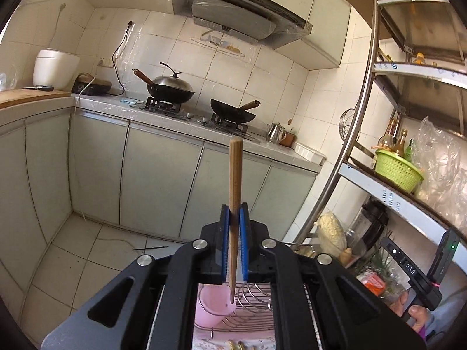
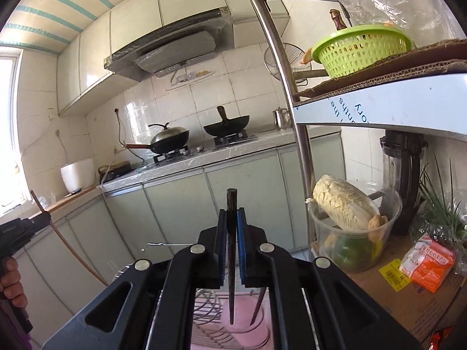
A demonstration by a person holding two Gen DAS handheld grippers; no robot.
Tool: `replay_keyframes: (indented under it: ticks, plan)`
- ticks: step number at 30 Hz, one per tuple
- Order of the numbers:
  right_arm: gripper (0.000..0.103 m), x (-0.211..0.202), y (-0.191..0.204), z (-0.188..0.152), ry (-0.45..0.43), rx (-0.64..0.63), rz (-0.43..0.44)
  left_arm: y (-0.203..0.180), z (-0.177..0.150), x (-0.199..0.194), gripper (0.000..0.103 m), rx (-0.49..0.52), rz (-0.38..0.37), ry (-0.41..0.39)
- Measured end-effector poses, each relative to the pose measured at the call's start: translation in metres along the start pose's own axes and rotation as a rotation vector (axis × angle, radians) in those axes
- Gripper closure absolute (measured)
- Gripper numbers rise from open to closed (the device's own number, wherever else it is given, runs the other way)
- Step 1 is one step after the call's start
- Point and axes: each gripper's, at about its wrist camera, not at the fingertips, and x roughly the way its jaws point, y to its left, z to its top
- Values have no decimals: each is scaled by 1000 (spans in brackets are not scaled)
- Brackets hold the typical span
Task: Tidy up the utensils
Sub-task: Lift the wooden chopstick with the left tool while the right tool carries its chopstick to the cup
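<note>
My left gripper (image 1: 234, 213) is shut on a light wooden chopstick (image 1: 235, 175) that stands upright between the blue pads, its thin end hanging over a pink cup (image 1: 211, 306) in a wire dish rack (image 1: 254, 297). My right gripper (image 2: 232, 214) is shut on a dark brown chopstick (image 2: 231, 262), also upright, its tip above the pink cup (image 2: 242, 329). A second dark chopstick (image 2: 258, 306) leans in that cup. In the right wrist view the left gripper's light chopstick (image 2: 70, 248) shows at the left edge. The right gripper's body (image 1: 414, 271) shows at the right of the left wrist view.
A steel shelf rack (image 2: 292, 116) stands close on the right with a green basket (image 2: 362, 49), a tub holding cabbage (image 2: 347, 204) and packets (image 2: 429, 262). Across the room a counter (image 1: 175, 113) carries two woks (image 1: 172, 89), a kettle (image 1: 275, 132) and a rice cooker (image 1: 55, 68).
</note>
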Motion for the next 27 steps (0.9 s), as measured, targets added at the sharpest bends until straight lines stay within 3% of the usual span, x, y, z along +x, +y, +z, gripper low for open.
replay_keyframes:
  ticks: [6, 12, 21, 27]
  plan:
    - [97, 24, -9, -21, 65, -13, -39, 9, -18, 37, 97, 1, 41, 83]
    - [97, 47, -23, -51, 196, 22, -54, 23, -44, 64, 97, -17, 61, 179]
    - [97, 66, -32, -75, 296, 98, -29, 42, -77, 100, 97, -60, 86, 299]
    - [97, 74, -31, -83, 326, 106, -25, 41, -83, 108, 97, -53, 91, 308]
